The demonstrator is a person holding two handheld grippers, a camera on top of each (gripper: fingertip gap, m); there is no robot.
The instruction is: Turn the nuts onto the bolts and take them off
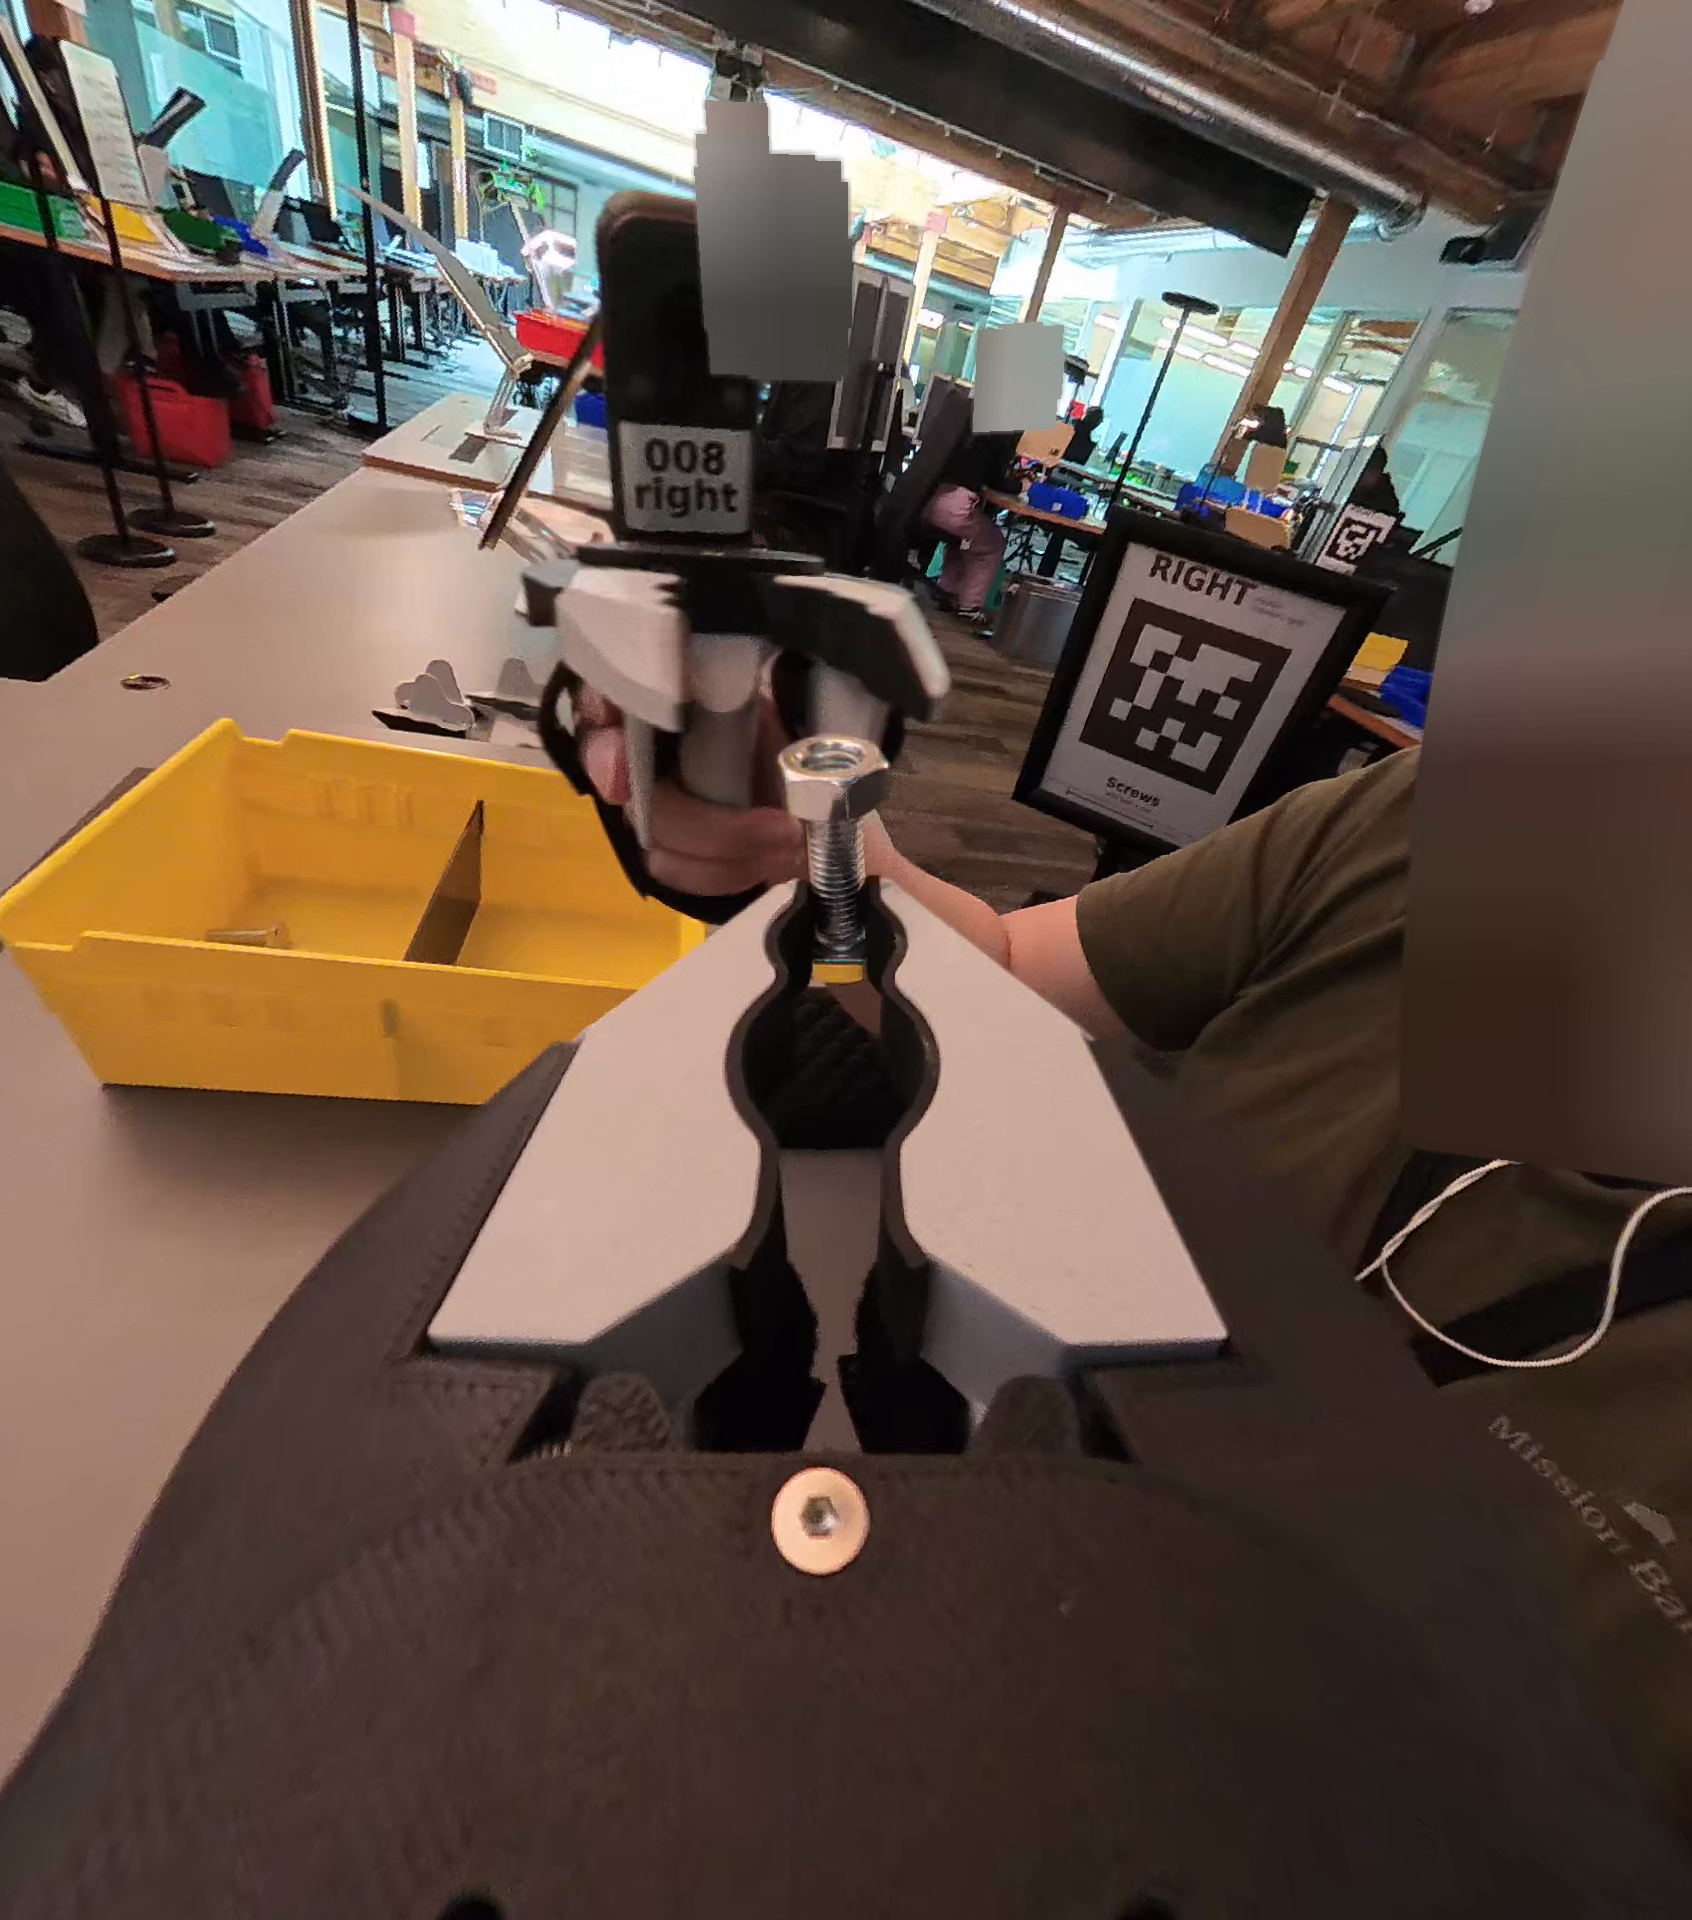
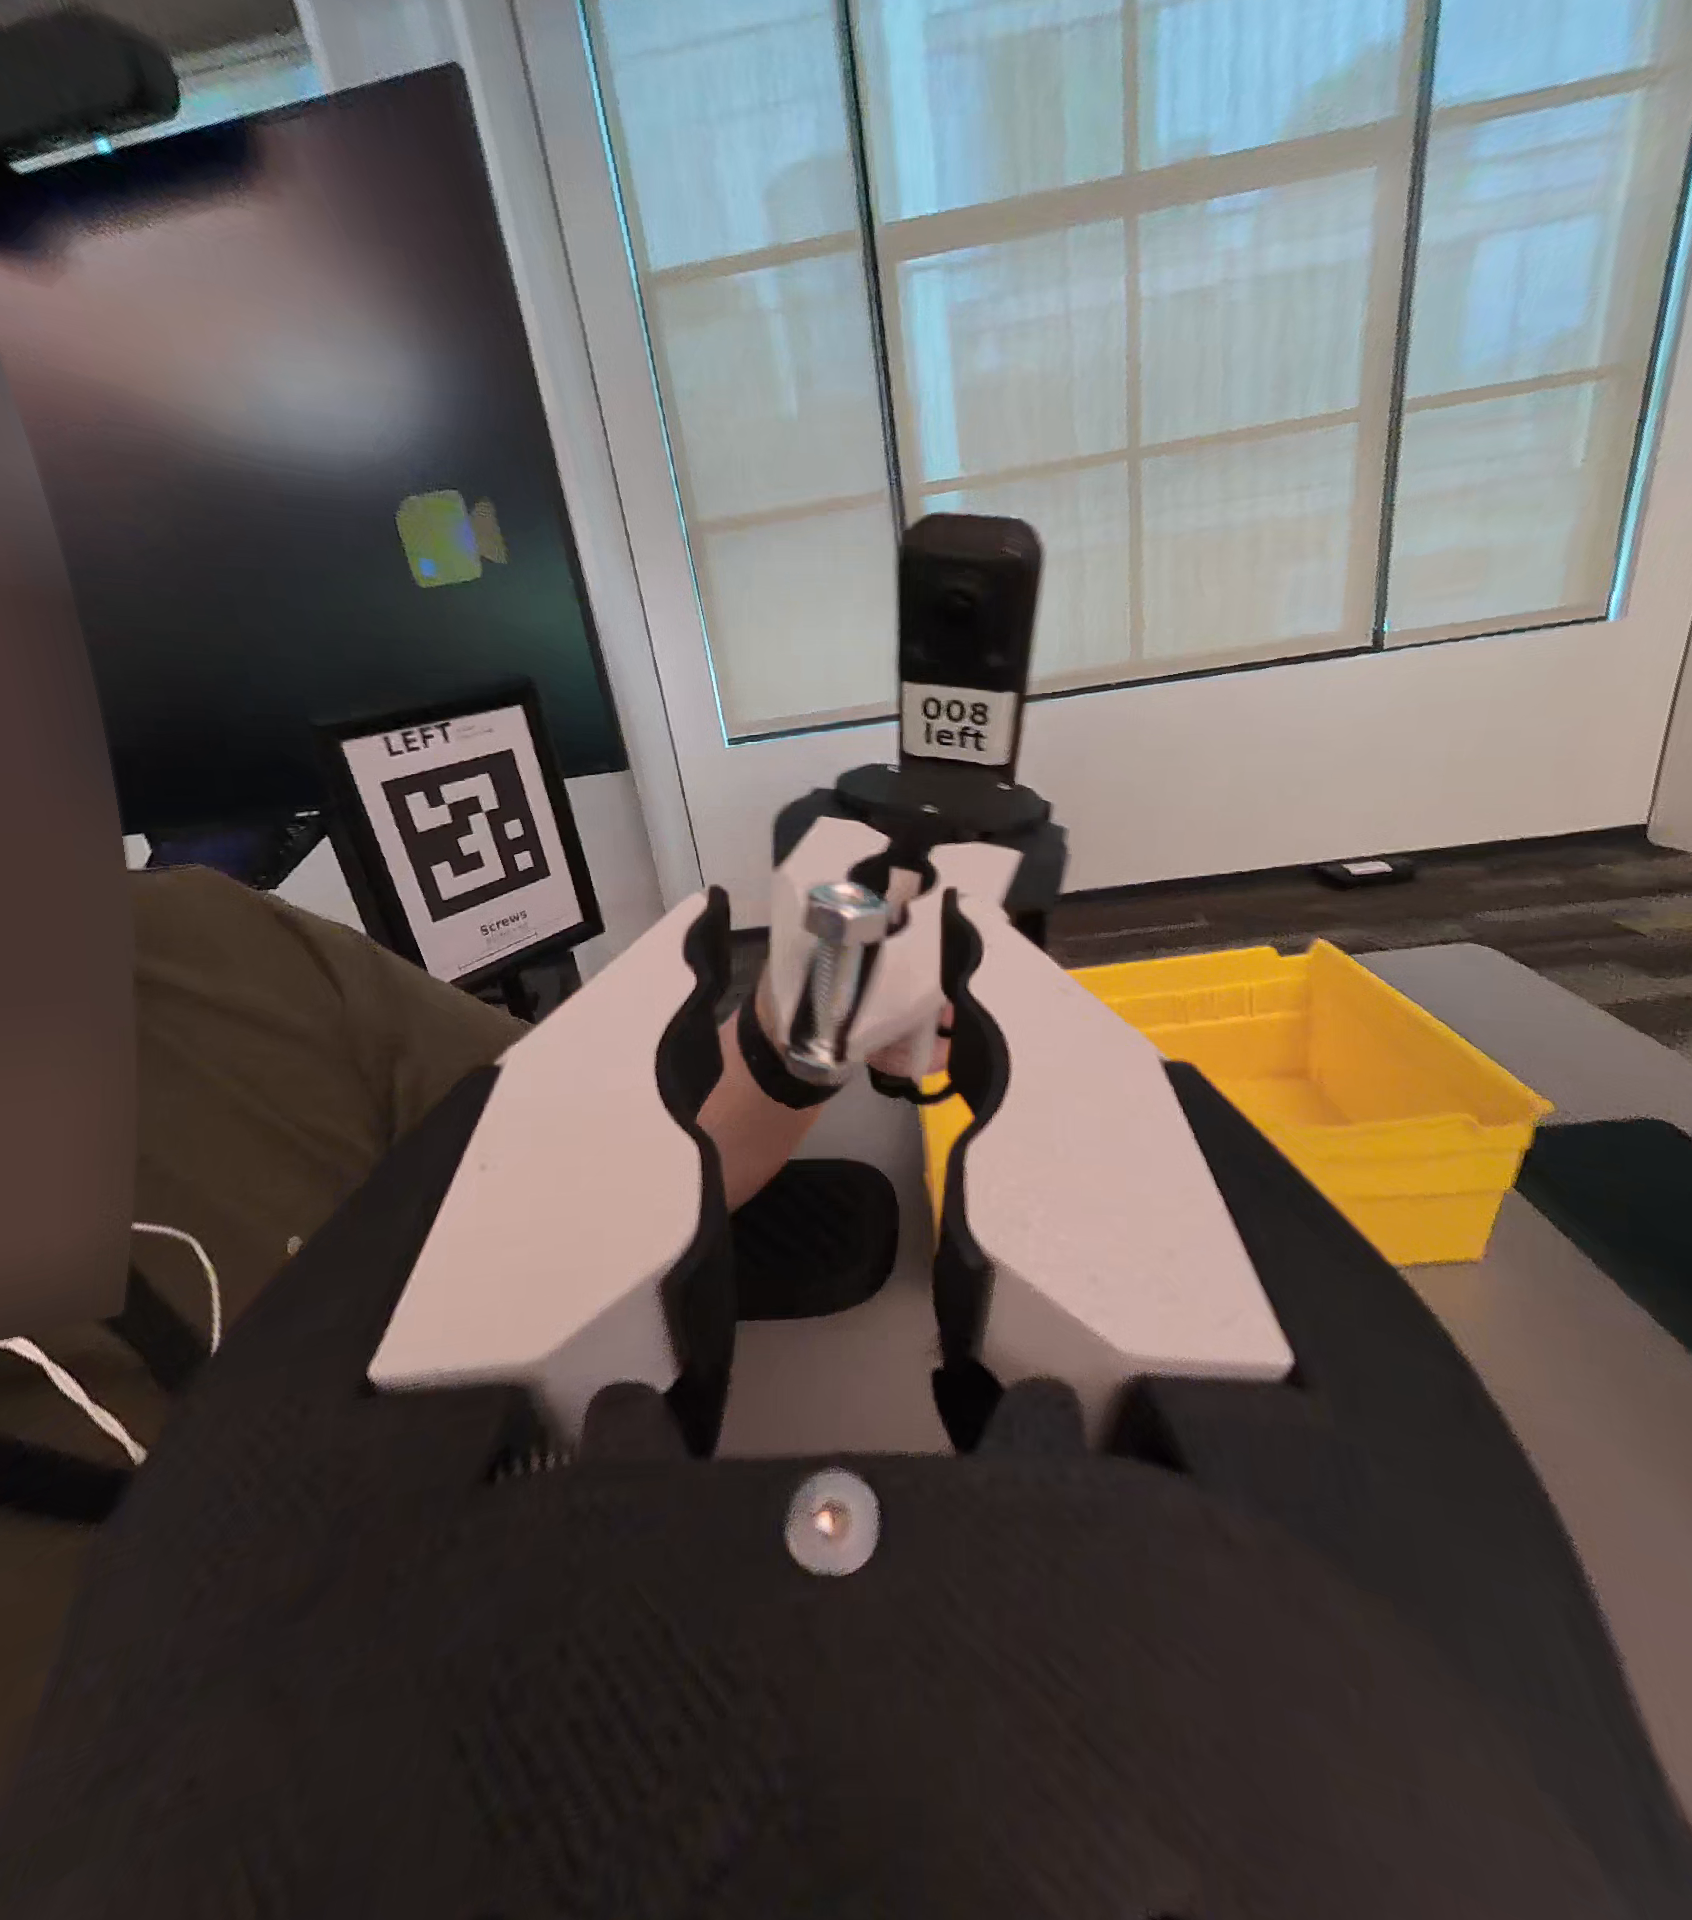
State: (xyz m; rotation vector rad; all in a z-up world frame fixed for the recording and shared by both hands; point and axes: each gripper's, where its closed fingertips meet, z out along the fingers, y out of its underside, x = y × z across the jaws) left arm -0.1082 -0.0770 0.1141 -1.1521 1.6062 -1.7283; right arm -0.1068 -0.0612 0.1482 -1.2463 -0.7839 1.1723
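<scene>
A: What does the left claw [image 1: 834, 914] have?

B: It holds a bolt [image 1: 834, 883]. Its two fingers are squeezed tight on the low end of the bolt, right at their tips. The bolt sticks up past the tips.

A: Where is the nut?

B: The nut [image 1: 831, 781] sits on the top end of the bolt, above the left claw. It is shiny and has flat sides.

A: And the right claw?

B: The right claw [image 2: 826, 1023] is open wide. It has nothing in it. In its own view the bolt [image 2: 826, 992] and nut [image 2: 847, 914] show in the gap between its two fingers, but I cannot tell if the fingers touch them.

A: Where is the right claw [image 1: 769, 717] from the left claw?

B: Just past the nut, facing back at the left claw. A hand [image 1: 707, 831] holds it from below.

A: What else is there?

B: A yellow bin [image 1: 333, 925] sits on the grey table [image 1: 146, 1299], to the left of the left claw. A wall splits the bin in two. A small thing lies in its left part, too blurry to name.
</scene>
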